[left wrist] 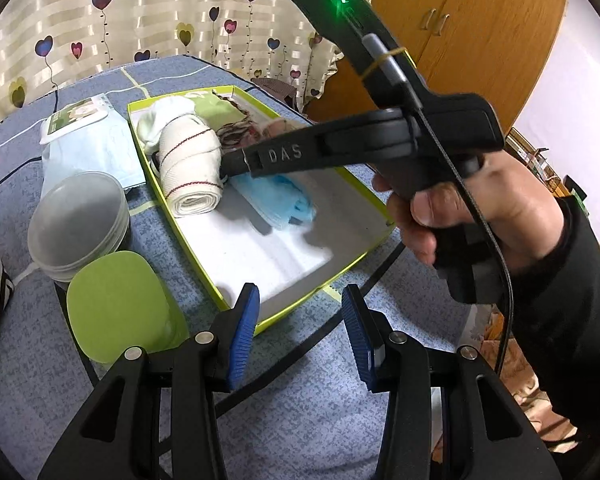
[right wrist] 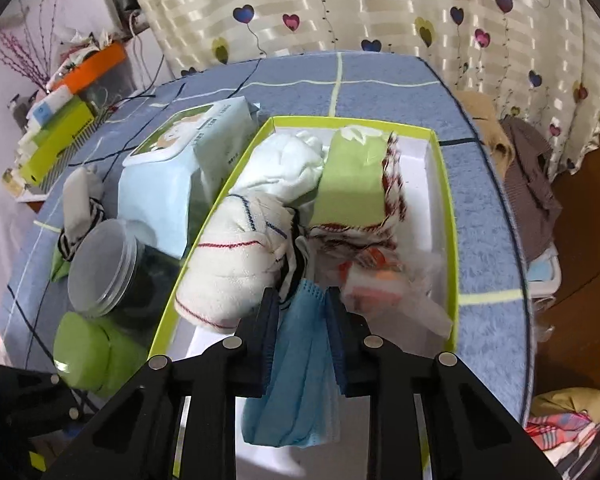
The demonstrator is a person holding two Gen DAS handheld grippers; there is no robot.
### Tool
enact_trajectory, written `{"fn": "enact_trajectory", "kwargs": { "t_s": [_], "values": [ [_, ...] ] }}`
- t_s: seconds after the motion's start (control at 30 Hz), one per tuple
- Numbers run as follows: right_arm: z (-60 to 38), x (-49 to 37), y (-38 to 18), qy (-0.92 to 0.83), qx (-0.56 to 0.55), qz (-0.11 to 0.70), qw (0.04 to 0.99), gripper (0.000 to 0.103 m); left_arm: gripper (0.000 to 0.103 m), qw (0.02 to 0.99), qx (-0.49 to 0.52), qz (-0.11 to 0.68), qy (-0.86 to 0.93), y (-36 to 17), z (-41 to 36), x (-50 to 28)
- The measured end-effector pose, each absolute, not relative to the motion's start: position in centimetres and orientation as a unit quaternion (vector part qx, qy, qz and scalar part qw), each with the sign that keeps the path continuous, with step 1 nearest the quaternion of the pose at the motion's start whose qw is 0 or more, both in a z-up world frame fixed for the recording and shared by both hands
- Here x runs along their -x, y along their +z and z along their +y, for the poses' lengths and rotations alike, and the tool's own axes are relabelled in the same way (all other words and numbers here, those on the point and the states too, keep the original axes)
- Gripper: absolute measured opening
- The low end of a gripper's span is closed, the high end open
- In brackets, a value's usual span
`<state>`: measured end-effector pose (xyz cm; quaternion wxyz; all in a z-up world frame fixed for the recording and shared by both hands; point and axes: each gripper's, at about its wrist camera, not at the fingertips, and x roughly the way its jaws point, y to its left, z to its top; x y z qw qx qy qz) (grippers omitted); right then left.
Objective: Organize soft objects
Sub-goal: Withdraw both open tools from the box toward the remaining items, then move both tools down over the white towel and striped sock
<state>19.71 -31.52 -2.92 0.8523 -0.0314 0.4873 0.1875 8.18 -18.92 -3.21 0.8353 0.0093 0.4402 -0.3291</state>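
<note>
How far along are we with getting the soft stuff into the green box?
Partly done. Already in the green box: rolled white towel, white socks, folded green cloth. In hand: the right gripper is shut on the blue face mask over the box. Left: the striped sock lies on the table beside the wipes pack. The left gripper is open, empty.
</note>
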Motion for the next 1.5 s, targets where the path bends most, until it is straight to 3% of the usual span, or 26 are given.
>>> {"fn": "enact_trajectory", "kwargs": {
  "t_s": [0.13,0.23,0.37,0.9,1.5],
  "values": [
    [-31.6,-18.8,-1.0,0.201,0.035,0.467,0.86,0.024,0.044,0.834,-0.007,0.443,-0.329,-3.2,-18.7,-8.4],
    [-31.9,-17.4,0.7,0.203,0.037,0.445,0.871,0.039,0.044,0.833,0.001,0.445,-0.329,-3.1,-18.5,-8.5],
    [-33.2,-15.3,2.5,0.186,0.032,0.421,0.887,0.046,0.044,0.838,0.009,0.435,-0.328,-2.3,-17.9,-8.3],
    [-33.0,-7.0,6.8,0.153,0.019,0.369,0.917,0.05,0.044,0.898,0.052,0.355,-0.253,4.0,-13.0,-6.1],
    [-28.1,-5.1,7.3,0.175,0.039,0.363,0.914,0.052,0.044,0.909,0.1,0.341,-0.219,4.4,-8.9,-5.0]
  ]
}}
